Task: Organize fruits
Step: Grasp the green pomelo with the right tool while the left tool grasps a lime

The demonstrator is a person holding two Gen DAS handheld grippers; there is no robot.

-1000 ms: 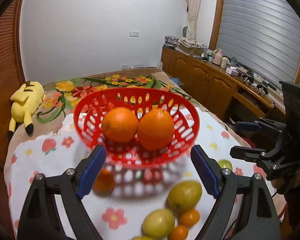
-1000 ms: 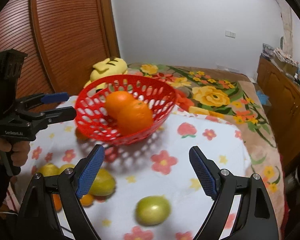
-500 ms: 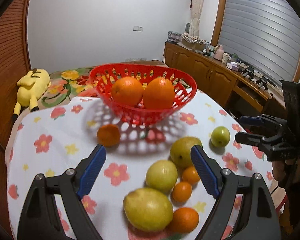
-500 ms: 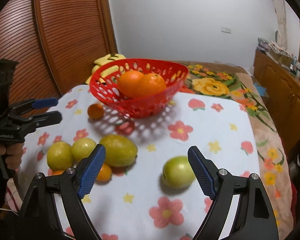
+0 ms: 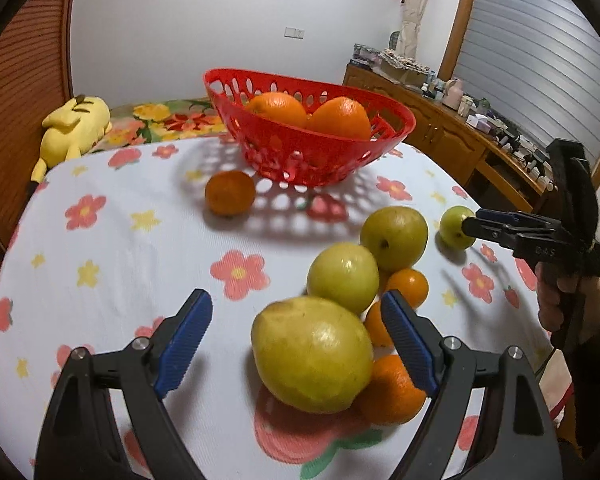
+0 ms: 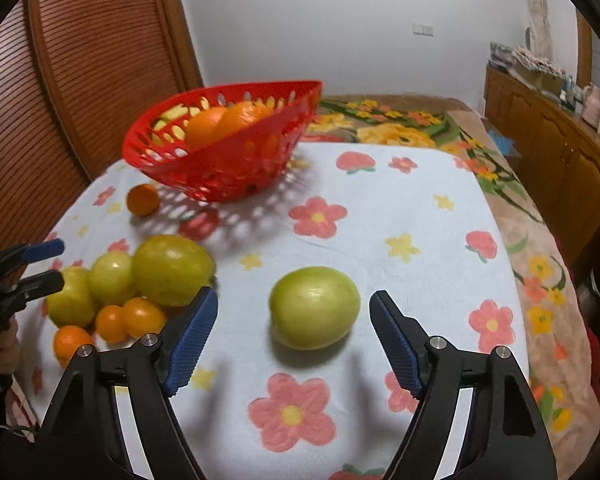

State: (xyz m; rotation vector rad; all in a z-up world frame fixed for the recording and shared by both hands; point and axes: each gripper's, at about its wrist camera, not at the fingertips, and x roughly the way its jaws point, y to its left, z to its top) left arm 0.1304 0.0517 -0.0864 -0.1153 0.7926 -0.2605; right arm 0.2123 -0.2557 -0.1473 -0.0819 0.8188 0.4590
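A red basket (image 5: 308, 152) (image 6: 228, 168) with two oranges (image 5: 278, 108) stands at the back of the flowered tablecloth. A small mandarin (image 5: 230, 193) lies just in front of it. My left gripper (image 5: 296, 300) is open and low over a heap of yellow-green fruits and mandarins. The biggest yellow-green fruit (image 5: 312, 356) sits between its jaws, which do not touch it. My right gripper (image 6: 293, 294) straddles a lone green apple (image 6: 314, 308). Its jaws are closing, and a gap still shows on both sides of the apple.
A yellow plush toy (image 5: 74, 128) lies on the floral bedspread (image 6: 400, 128) behind the table. A wooden cabinet (image 5: 440, 140) runs along the right, and a slatted wooden door (image 6: 80, 80) stands on the left. The rounded table edge drops off on the right.
Both grippers have sunk toward the tablecloth and away from the basket. The left now frames the big yellow-green fruit. The right has come down over the green apple with its jaws narrower.
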